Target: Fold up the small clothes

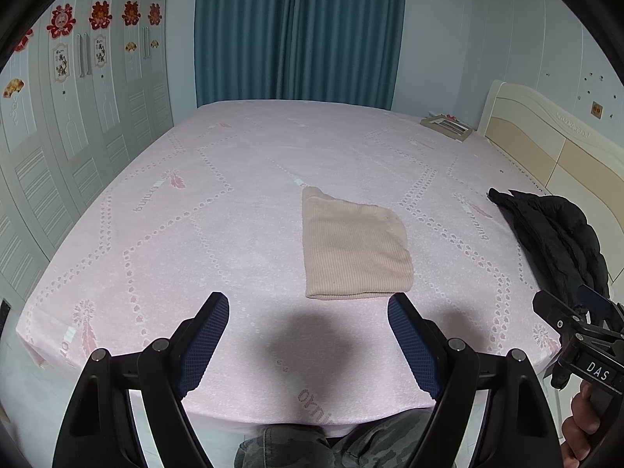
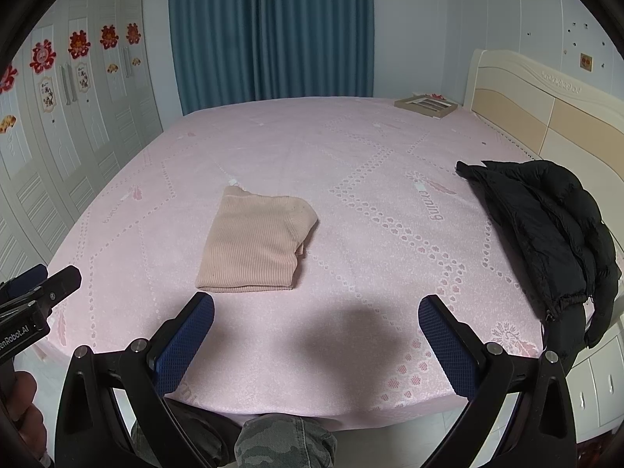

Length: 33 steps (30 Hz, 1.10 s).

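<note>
Folded garment (image 1: 353, 247) (image 2: 255, 247), pale pink and ribbed, is lying flat as a compact rectangle near the middle of the bed (image 1: 249, 179) (image 2: 370, 148), which is serving here as the landmark. The bed, covered in a pink feather-print sheet, is filling most of both wrist views. Behind the bed a teal curtain (image 1: 300, 31) (image 2: 273, 31) is hanging; to the bed's left a white wardrobe (image 1: 78, 117) (image 2: 62, 117) with red paper cut-outs is standing; at the bed's right end a cream headboard (image 1: 553, 144) (image 2: 538, 101) is rising. A black puffer jacket (image 1: 553, 234) (image 2: 546, 226) is lying on the bed's right edge, well apart from the garment. A framed picture (image 1: 448, 126) (image 2: 425, 105) is resting at the bed's far right corner. The left gripper (image 1: 308, 314) (image 2: 37, 290) is hovering over the bed's near edge, jaws spread wide and holding nothing, just short of the garment. The right gripper (image 2: 316, 312) (image 1: 573, 319) is hovering likewise, jaws spread and empty, to the garment's near right.
</note>
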Each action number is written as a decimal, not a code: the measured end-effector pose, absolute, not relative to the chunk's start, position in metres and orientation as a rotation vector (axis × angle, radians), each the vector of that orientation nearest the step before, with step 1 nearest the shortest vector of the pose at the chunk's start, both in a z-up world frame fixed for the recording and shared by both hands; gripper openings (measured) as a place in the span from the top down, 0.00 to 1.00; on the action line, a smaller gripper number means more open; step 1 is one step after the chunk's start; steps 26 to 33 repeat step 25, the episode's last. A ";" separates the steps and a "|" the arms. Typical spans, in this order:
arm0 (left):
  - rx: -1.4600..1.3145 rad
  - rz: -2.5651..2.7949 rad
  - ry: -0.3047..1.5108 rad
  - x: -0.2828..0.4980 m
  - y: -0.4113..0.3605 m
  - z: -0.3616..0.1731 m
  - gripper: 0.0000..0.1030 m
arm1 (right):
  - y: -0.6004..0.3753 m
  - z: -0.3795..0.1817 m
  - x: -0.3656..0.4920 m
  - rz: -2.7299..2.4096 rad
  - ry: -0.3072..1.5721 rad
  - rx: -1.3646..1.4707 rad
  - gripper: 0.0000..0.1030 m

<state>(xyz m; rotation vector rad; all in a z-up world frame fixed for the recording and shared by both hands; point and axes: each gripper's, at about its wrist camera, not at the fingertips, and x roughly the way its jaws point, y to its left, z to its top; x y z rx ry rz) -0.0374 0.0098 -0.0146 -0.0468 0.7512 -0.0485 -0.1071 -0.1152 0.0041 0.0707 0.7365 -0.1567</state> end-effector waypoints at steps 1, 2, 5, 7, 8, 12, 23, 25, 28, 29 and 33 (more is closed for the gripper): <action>-0.047 -0.049 0.751 -0.038 0.010 -0.015 0.19 | -0.115 0.004 -0.107 -0.156 0.737 0.072 0.00; -0.047 -0.048 0.752 -0.037 0.010 -0.015 0.19 | -0.115 0.004 -0.107 -0.156 0.736 0.073 0.00; -0.047 -0.048 0.751 -0.037 0.010 -0.015 0.19 | -0.116 0.005 -0.107 -0.157 0.734 0.073 0.00; -0.048 -0.049 0.751 -0.037 0.010 -0.015 0.19 | -0.116 0.006 -0.107 -0.158 0.732 0.074 0.00; -0.048 -0.048 0.751 -0.037 0.010 -0.015 0.19 | -0.116 0.007 -0.107 -0.157 0.730 0.074 0.00; -0.049 -0.049 0.749 -0.037 0.010 -0.013 0.19 | -0.117 0.008 -0.107 -0.158 0.726 0.075 0.00; -0.053 -0.050 0.747 -0.037 0.011 -0.011 0.19 | -0.116 0.010 -0.106 -0.156 0.724 0.074 0.00; -0.050 -0.047 0.745 -0.036 0.011 -0.011 0.19 | -0.116 0.010 -0.105 -0.155 0.725 0.076 0.00; -0.050 -0.047 0.745 -0.036 0.011 -0.011 0.19 | -0.116 0.010 -0.105 -0.155 0.725 0.076 0.00; -0.050 -0.047 0.745 -0.036 0.011 -0.011 0.19 | -0.116 0.010 -0.105 -0.155 0.725 0.076 0.00; -0.050 -0.047 0.745 -0.036 0.011 -0.011 0.19 | -0.116 0.010 -0.105 -0.155 0.725 0.076 0.00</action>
